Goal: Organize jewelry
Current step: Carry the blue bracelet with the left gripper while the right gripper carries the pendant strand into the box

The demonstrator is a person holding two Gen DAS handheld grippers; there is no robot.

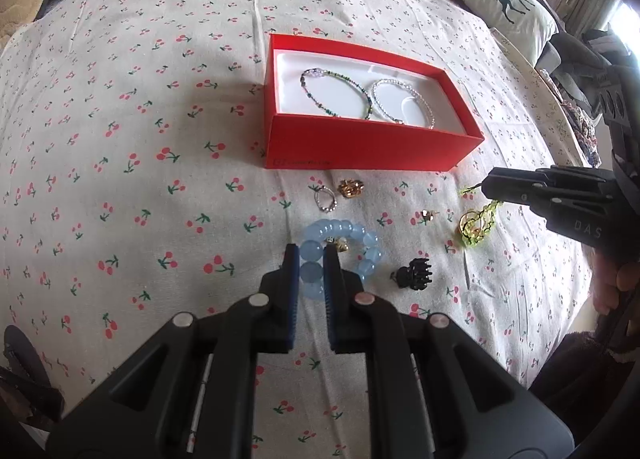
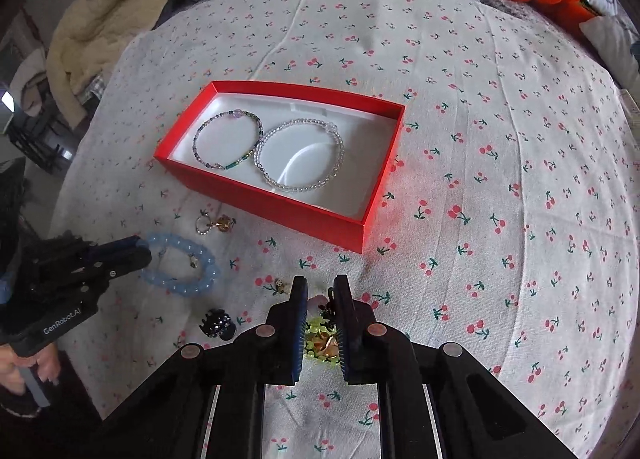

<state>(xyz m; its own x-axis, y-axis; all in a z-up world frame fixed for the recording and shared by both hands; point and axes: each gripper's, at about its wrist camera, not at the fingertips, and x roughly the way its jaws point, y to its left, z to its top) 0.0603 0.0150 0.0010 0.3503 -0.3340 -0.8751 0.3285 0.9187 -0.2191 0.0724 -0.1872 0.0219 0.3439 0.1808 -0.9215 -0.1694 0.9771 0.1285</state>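
between the blue-padded fingers [image 1: 294, 279] of the left tool [image 1: 311, 259] sits the near-left arc of the pale blue bead bracelet [image 1: 362, 237], which rests on the cherry-print bed cover [image 1: 120, 119]; the jaws stand close on either side of two beads, apparently closed on them, though firm contact cannot be confirmed. from this tool the red box [image 1: 360, 147] lies straight ahead, farther off and a touch right, its long axis running left to right, with a dark beaded bracelet [image 1: 336, 93] and a clear beaded bracelet [image 1: 404, 105] already in its white tray. so the judged move is a lift and a short carry forward. the right tool [image 2: 320, 299] is nearly together around a yellow-green trinket [image 2: 318, 339], right of the blue bracelet. a black claw clip [image 1: 414, 275] lies just beside the blue beads.
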